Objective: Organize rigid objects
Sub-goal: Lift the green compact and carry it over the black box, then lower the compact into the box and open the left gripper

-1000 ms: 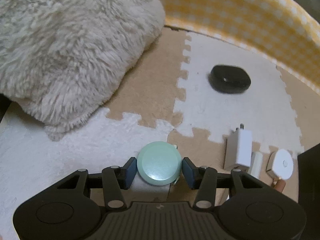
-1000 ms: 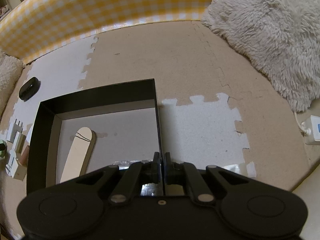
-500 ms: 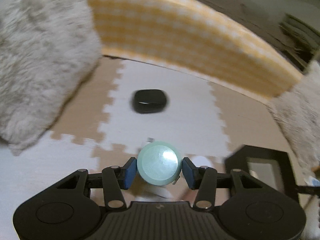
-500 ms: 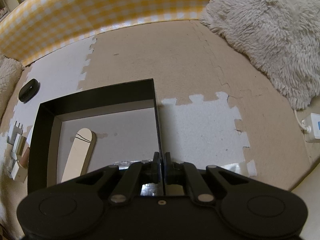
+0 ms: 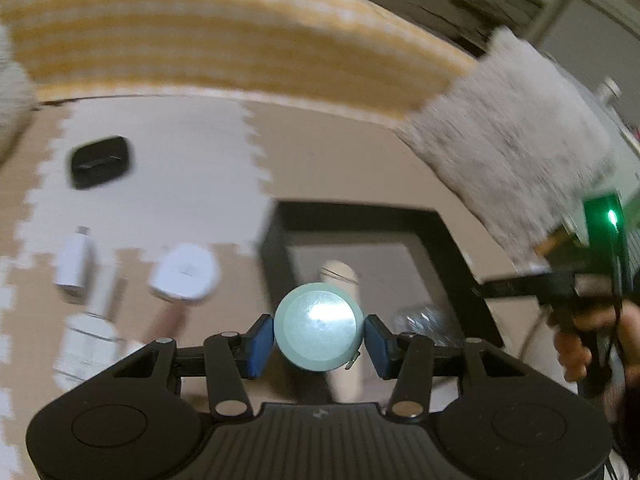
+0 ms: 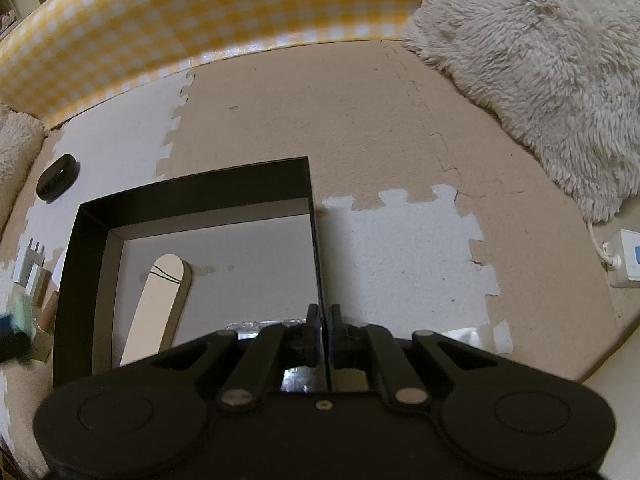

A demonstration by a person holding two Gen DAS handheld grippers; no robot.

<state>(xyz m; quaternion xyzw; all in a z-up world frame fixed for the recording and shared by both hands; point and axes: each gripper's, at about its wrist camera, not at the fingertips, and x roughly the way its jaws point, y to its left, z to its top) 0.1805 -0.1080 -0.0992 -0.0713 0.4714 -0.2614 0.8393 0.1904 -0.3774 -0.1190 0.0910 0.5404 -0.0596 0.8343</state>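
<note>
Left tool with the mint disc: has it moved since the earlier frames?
Yes. The left tool carried the mint disc rightward, from beside the white charger to the black box.

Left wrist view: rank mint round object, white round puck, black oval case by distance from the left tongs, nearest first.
1. Mint round object: clamped in the left tongs.
2. White round puck: left of the black box, on the mat.
3. Black oval case: far left, near the yellow barrier.

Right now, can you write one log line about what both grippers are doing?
left gripper: shut on round mint-green case, over black box | right gripper: shut on box's right wall
</note>
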